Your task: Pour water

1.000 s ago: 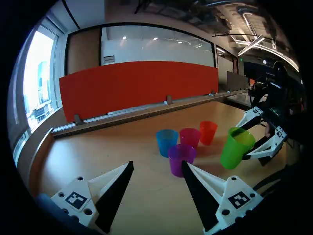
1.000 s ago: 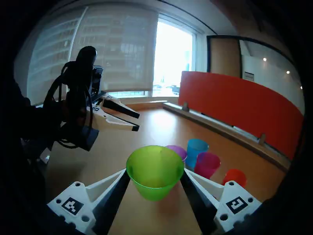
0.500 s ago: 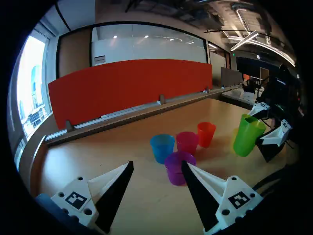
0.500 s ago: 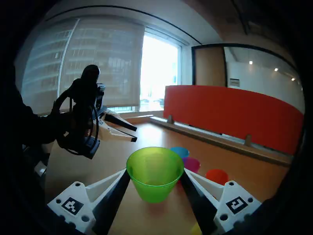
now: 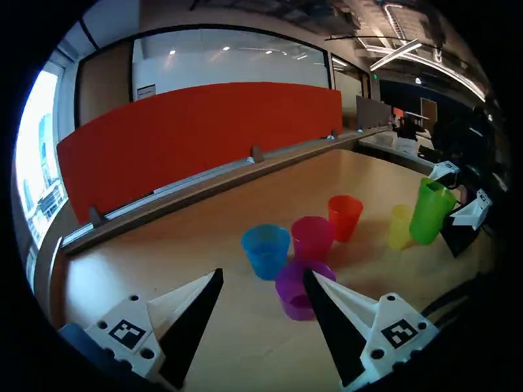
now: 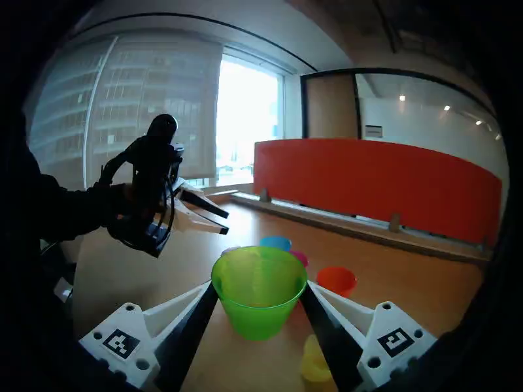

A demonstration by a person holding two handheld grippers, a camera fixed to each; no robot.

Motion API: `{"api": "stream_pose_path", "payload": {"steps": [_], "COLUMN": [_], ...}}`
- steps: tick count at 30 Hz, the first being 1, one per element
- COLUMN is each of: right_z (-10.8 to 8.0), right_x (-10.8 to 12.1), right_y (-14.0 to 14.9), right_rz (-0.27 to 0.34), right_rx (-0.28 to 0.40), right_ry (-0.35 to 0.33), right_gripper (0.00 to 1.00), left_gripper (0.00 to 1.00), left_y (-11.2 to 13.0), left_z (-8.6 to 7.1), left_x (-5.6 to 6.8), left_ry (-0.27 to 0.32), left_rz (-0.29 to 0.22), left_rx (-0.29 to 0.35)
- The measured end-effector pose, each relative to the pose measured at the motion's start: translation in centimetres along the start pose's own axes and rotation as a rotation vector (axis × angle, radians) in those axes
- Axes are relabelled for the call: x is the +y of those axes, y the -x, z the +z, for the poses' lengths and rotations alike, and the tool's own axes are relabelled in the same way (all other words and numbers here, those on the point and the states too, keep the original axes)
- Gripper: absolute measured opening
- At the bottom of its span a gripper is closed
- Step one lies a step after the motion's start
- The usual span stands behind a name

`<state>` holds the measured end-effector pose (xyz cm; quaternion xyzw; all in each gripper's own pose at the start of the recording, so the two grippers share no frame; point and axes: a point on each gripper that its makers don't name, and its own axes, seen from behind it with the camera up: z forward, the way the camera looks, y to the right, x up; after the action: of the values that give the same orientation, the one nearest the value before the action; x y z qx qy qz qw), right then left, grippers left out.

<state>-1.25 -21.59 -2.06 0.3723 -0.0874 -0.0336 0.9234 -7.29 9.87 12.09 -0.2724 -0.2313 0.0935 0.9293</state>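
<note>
Gripping the green cup (image 6: 259, 307) upright between both fingers, the right gripper (image 6: 258, 285) is hovering with the yellow cup (image 6: 315, 360) just below-right of it — the left gripper (image 5: 262, 272) is hanging wide open, empty.

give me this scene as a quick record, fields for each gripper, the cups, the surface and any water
right gripper: shut on green cup, which looks lifted, rim up
left gripper: open, holding nothing, pointed toward the cup cluster
cluster: blue cup, pink cup, orange cup, purple cup, all upright
apart: yellow cup, upright, next to the green cup
surface: wooden table
backdrop: red divider panel
water: cannot tell in any cup
</note>
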Motion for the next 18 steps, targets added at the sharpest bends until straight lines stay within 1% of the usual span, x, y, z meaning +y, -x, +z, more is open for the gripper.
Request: {"api": "stream_pose_path", "payload": {"steps": [6, 12, 18], "right_z": [-1.2, -2.4, -3.3], "right_x": [1.0, 2.2, 3.3], "right_y": [0.3, 1.2, 1.8], "right_rz": [0.009, 0.018, 0.030], "right_rx": [-0.001, -0.017, -0.024], "right_ry": [0.025, 0.051, 0.075], "right_gripper": [0.91, 0.91, 0.91], "left_gripper": [0.90, 0.90, 0.90], "left_y": [-0.1, -0.1, -0.5], "left_z": [2.2, 4.1, 5.7], "left_x": [0.4, 0.5, 0.4], "left_ry": [0.043, 0.082, 0.096], "left_rz": [0.036, 0.046, 0.061], "left_rx": [-0.041, -0.083, -0.104]}}
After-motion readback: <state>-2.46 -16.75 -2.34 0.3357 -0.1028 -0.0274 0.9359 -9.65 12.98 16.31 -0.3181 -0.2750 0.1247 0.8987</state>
